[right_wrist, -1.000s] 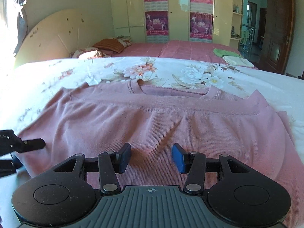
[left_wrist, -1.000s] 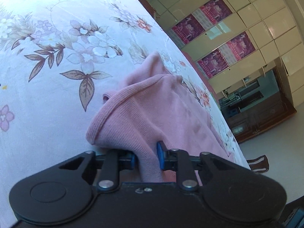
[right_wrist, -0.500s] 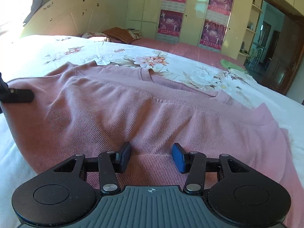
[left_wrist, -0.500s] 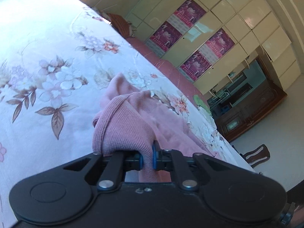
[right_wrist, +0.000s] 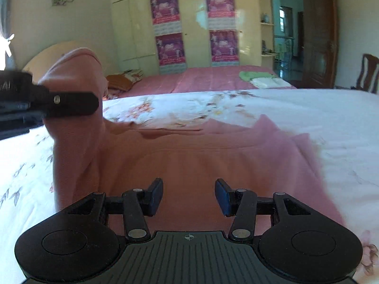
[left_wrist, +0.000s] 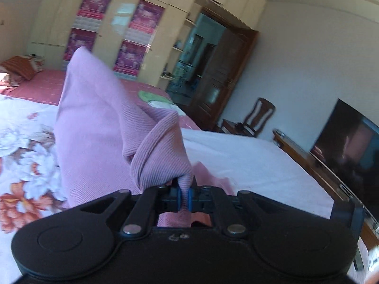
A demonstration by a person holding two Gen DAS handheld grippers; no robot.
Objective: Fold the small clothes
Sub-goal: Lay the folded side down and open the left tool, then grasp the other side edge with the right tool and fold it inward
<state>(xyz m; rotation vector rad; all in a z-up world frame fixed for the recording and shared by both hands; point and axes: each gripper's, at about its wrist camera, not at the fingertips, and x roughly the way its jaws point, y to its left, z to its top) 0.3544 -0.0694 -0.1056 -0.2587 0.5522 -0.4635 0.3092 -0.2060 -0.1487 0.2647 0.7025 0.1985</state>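
Note:
A pink knit sweater (right_wrist: 213, 156) lies on the floral bedsheet (right_wrist: 308, 108). My left gripper (left_wrist: 184, 197) is shut on the sweater's left edge (left_wrist: 161, 158) and holds that part lifted off the bed, so the cloth stands up in a peak. In the right wrist view the left gripper (right_wrist: 71, 101) shows at the far left with raised pink cloth around it. My right gripper (right_wrist: 188, 197) is open and empty, low over the sweater's near hem, its fingers apart above the cloth.
A second bed with a pink cover (right_wrist: 201, 80) stands behind, with green and white cloths (right_wrist: 263, 79) on it. Wardrobes with posters (right_wrist: 194, 23) line the far wall. A dark television (left_wrist: 350, 151), a wooden chair (left_wrist: 258, 116) and a doorway (left_wrist: 208, 71) are to the right.
My left gripper has risen and swung towards the right, lifting the sweater's left side off the bed. My right gripper has stayed open over the hem.

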